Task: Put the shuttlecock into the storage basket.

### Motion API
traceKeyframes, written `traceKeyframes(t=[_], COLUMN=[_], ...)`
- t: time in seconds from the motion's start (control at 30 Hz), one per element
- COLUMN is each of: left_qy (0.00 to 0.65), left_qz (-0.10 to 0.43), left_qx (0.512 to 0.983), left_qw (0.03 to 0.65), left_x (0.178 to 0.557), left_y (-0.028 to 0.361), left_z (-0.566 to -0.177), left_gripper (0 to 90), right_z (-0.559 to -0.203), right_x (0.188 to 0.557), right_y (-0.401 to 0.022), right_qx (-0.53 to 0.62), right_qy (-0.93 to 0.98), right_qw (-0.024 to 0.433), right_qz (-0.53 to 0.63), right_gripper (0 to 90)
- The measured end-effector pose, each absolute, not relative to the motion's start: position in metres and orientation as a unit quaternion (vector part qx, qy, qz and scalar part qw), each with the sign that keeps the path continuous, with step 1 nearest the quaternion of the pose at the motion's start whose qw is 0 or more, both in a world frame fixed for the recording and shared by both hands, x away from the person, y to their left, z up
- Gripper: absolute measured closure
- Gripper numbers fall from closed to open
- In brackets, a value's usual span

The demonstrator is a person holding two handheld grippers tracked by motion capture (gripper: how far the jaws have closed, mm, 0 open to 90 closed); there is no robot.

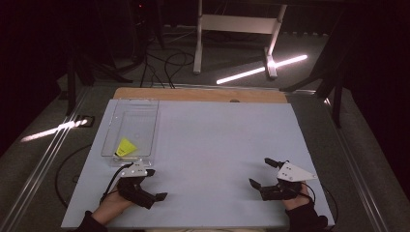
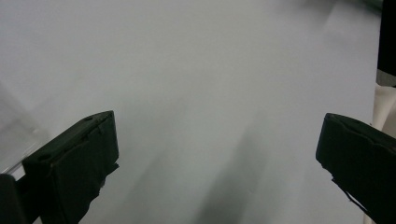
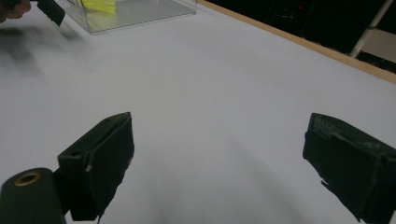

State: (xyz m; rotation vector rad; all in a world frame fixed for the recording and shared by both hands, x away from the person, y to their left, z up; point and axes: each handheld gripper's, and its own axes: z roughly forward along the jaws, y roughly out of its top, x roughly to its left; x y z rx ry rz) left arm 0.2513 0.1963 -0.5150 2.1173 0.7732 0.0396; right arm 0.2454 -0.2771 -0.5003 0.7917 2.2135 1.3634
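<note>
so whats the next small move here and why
Probably ease the left tongs forward toward the clear bin, since the yellow piece in its near end is the one loose item in sight. Both the left and the right tongs sit open and empty over the bare white table.

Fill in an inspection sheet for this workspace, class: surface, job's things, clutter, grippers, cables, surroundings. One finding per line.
Surface: white table top with a wooden strip along its far edge, mostly bare.
Job's things: clear plastic bin at the far left, holding a yellow item.
Clutter: nothing seen.
Grippers: left gripper and right gripper both at the near edge, jaws wide apart, holding nothing.
Cables: a black cable trails from the left gripper; more black cables lie on the floor beyond.
Surroundings: dark room, white stand frame behind the table, bright light streaks on the floor.
</note>
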Motion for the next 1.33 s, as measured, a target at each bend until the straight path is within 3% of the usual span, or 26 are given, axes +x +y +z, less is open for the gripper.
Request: traceKeyframes(t=[0.57, 1.33], left_qy=[0.363, 0.369], left_qz=[0.067, 0.088], left_qx=[0.818, 0.803], left_qw=[0.442, 0.460], left_x=[0.242, 0.243], left_y=[0.207, 0.211], left_z=[-0.524, -0.526], left_gripper=[0.1, 0.1], right_z=[-0.500, -0.502], right_x=[0.245, 0.245], right_y=[-0.278, -0.277], right_qx=[0.285, 0.281], right_qy=[0.796, 0.799], right_qw=[0.210, 0.204], right_qz=[0.491, 0.490], right_gripper=[9.0, 9.0])
